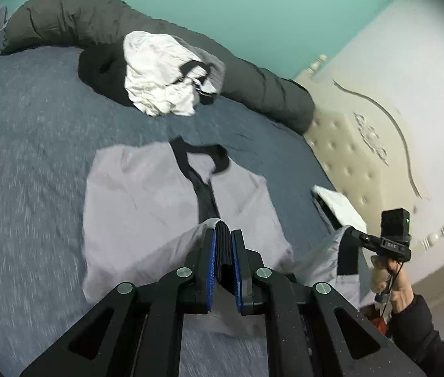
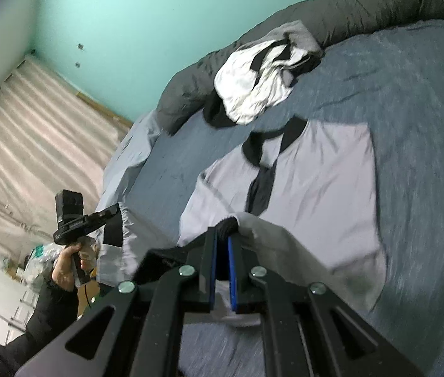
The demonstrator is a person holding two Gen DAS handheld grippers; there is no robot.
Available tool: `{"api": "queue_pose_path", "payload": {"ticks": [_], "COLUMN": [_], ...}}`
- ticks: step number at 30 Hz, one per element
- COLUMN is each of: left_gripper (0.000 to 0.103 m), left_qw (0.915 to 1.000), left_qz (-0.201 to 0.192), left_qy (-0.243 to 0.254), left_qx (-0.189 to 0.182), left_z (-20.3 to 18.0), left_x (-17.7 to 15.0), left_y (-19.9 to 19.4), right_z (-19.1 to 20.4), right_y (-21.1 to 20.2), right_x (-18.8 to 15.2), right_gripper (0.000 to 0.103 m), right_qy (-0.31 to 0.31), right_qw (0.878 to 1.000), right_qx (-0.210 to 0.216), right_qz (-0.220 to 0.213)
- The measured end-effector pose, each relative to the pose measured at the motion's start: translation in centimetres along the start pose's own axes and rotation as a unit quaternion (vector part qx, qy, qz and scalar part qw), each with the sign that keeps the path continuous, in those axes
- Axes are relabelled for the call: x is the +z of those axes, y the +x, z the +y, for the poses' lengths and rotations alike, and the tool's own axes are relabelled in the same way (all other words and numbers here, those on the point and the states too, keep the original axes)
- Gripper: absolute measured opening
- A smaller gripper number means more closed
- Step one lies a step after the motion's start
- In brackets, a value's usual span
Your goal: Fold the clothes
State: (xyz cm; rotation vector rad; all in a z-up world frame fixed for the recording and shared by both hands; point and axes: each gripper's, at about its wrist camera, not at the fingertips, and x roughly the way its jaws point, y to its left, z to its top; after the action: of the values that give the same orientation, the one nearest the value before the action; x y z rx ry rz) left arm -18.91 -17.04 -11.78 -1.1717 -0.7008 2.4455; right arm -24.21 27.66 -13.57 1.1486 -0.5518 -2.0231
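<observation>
On blue bed [image 1: 33, 132]: left tongs [image 1: 223, 235], right tongs [image 2: 225, 224] each pinching black-trimmed hem of grey shirt [image 1: 146, 188], lifting lower edge, likely folding toward collar.

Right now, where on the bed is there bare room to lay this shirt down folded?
Bare sheet lies open left of the grey shirt, up to the dark duvet. A narrower strip runs between the shirt and the clothes pile. The headboard side is crowded by a white item.

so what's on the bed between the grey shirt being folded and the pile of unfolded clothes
Nothing: in both wrist views only a bare strip of blue bedsheet separates the grey shirt from the clothes pile.
</observation>
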Motion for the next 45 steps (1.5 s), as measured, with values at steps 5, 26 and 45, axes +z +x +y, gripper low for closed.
{"api": "queue_pose_path", "payload": {"ticks": [5,26,45], "left_gripper": [0.01,0.049,0.067], "left_qw": [0.9998,0.9874,0.991], "left_qz": [-0.001,0.004,0.01], "left_qy": [-0.014,-0.124,-0.023], "left_qx": [0.016,0.099,0.132], "left_z": [3.2,18.4,17.3], "left_x": [5.4,11.0,8.1], "left_y": [3.6,20.7,18.1], "right_z": [-3.1,-20.5,-18.2], "right_y": [1.8,15.1,12.3], "right_x": [5.9,14.7,12.8], "right_gripper": [0.005,0.006,0.067], "right_qy": [0.001,0.062,-0.028], "right_qw": [0.999,0.98,0.972], "right_qx": [-0.025,-0.189,-0.234], "right_qz": [-0.022,-0.009,-0.001]}}
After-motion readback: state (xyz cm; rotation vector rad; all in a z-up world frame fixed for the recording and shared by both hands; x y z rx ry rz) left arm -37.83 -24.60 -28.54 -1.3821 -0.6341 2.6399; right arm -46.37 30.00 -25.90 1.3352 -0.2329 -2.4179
